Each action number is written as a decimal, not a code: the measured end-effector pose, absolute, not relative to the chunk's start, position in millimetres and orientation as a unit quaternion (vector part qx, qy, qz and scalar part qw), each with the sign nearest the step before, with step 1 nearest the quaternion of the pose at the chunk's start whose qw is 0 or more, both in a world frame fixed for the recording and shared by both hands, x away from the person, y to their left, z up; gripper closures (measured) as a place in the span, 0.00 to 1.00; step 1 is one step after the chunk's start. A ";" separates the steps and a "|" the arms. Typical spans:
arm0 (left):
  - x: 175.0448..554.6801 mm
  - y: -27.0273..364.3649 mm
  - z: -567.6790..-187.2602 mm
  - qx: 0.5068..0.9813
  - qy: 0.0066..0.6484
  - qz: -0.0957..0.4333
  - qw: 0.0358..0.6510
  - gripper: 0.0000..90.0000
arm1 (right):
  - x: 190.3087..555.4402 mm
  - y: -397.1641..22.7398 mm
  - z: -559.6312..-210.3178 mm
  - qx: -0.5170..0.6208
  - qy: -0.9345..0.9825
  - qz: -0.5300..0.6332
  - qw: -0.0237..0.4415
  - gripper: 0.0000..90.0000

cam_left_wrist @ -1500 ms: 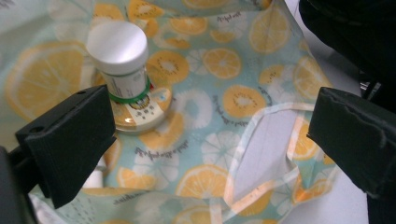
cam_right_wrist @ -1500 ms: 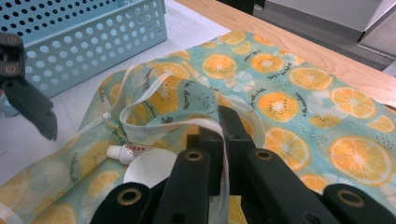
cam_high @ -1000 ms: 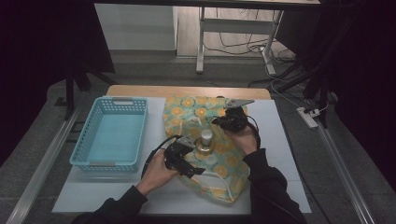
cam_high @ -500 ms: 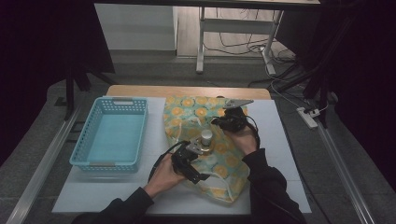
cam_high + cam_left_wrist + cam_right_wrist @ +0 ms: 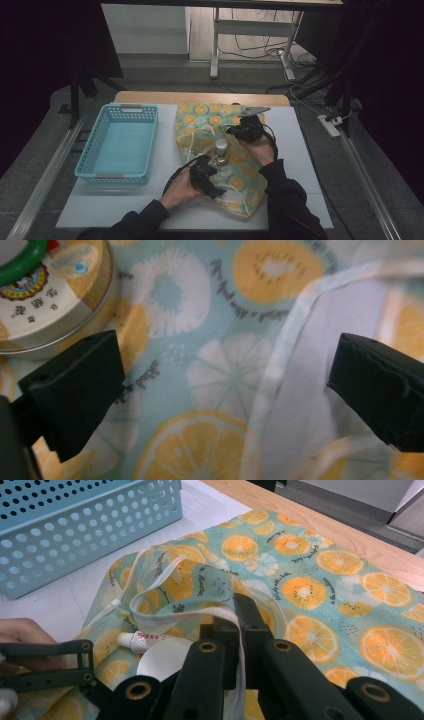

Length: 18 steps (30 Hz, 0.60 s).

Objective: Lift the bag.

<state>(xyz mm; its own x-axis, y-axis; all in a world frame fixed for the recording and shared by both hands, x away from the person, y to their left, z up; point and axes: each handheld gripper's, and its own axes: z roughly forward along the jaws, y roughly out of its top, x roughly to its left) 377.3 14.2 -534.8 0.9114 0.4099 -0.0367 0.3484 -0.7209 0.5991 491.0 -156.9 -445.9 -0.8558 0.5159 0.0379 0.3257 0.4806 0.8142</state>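
high view: i see my left claw [image 5: 212, 165] low over the near part of a citrus-print bag [image 5: 200, 125] that lies spread on the white table [image 5: 300, 165], just beside a small jar [image 5: 221, 148] standing on the fabric. my right claw [image 5: 239, 131] sits farther back on the bag, a grey three-cornered plate on top of it, its hand [image 5: 260, 150] reaching in from the right. a light blue basket [image 5: 120, 145] stands on the table to the left of the bag, apart from it.

in the left gripper view my left claw [image 5: 225, 385] is wide open, the two black jaws standing far apart with nothing between them but the printed fabric [image 5: 215, 370] underneath. a pale strap or hem [image 5: 300, 390] of the bag runs down between the jaws. a round tin lid [image 5: 45, 295] with a printed label sits at the upper left, close to the left jaw; i cannot tell whether it touches.

in the right gripper view my right claw [image 5: 239, 625] is pressed closed on the white edge band [image 5: 175, 615] of the bag, lifting it into a loop above the rest of the cloth. under that raised edge lie a small white tube [image 5: 142, 640] with red print and a white round lid [image 5: 162, 662]. the basket [image 5: 85, 525] stands beyond on the table, and the other hand [image 5: 22, 632] shows at the left edge.
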 end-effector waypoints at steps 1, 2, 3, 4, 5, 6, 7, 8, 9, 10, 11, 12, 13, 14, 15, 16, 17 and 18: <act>377.4 14.2 -534.1 0.927 0.204 0.049 0.312 0.04 | 491.0 -156.9 -445.9 0.246 0.854 0.446 0.107 0.99; 377.2 14.8 -533.1 0.927 0.202 0.049 0.313 0.07 | 491.0 -156.9 -445.8 0.246 0.853 0.447 0.107 0.99; 376.6 15.8 -532.3 0.927 0.197 0.047 0.317 0.12 | 491.0 -157.0 -445.7 0.246 0.853 0.447 0.107 0.99; 376.4 17.2 -531.3 0.927 0.192 0.045 0.319 0.18 | 491.0 -157.0 -445.7 0.246 0.853 0.447 0.107 0.99; 377.0 18.7 -530.2 0.927 0.191 0.046 0.320 0.25 | 490.9 -157.1 -445.6 0.246 0.853 0.447 0.106 0.99; 378.2 20.7 -529.4 0.926 0.194 0.043 0.322 0.33 | 490.9 -157.1 -445.5 0.246 0.853 0.447 0.106 0.99; 379.5 22.9 -529.1 0.924 0.200 0.045 0.324 0.41 | 491.0 -157.2 -445.4 0.247 0.853 0.448 0.106 0.99; 380.6 24.6 -529.3 0.922 0.203 0.046 0.327 0.48 | 491.0 -157.2 -445.4 0.247 0.853 0.448 0.107 0.99; 381.2 25.8 -529.5 0.921 0.205 0.047 0.328 0.53 | 491.0 -157.3 -445.3 0.247 0.852 0.448 0.107 0.99; 381.4 26.0 -529.2 0.921 0.207 0.047 0.328 0.57 | 490.9 -157.3 -445.3 0.247 0.852 0.448 0.107 0.99; 381.3 25.6 -528.4 0.921 0.210 0.049 0.324 0.60 | 490.8 -157.2 -445.3 0.248 0.852 0.448 0.107 0.99; 381.2 25.0 -527.7 0.921 0.213 0.049 0.322 0.64 | 490.9 -157.1 -445.3 0.247 0.853 0.448 0.106 0.99; 381.2 24.5 -526.9 0.922 0.213 0.046 0.321 0.69 | 490.9 -157.0 -445.4 0.248 0.853 0.448 0.106 0.99; 381.4 24.3 -526.6 0.922 0.212 0.040 0.321 0.77 | 491.0 -156.9 -445.6 0.247 0.853 0.447 0.106 0.99; 381.4 24.3 -526.7 0.922 0.211 0.037 0.322 0.83 | 491.0 -156.7 -445.8 0.247 0.853 0.447 0.106 0.99; 381.8 24.6 -527.0 0.922 0.209 0.028 0.326 0.88 | 490.9 -156.6 -445.9 0.247 0.853 0.447 0.106 0.99; 382.0 24.7 -527.4 0.920 0.212 0.022 0.328 0.96 | 490.8 -156.6 -445.8 0.247 0.854 0.446 0.106 0.99; 382.4 24.7 -527.1 0.918 0.221 0.017 0.328 0.98 | 490.8 -156.3 -445.8 0.247 0.853 0.447 0.105 0.99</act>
<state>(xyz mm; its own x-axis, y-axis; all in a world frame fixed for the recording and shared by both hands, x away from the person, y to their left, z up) 382.4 24.7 -527.1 0.9021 0.4165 -0.1128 0.3936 -0.6874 0.6104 490.8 -156.3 -445.8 -0.8557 0.5158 0.0422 0.3279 0.4773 0.8153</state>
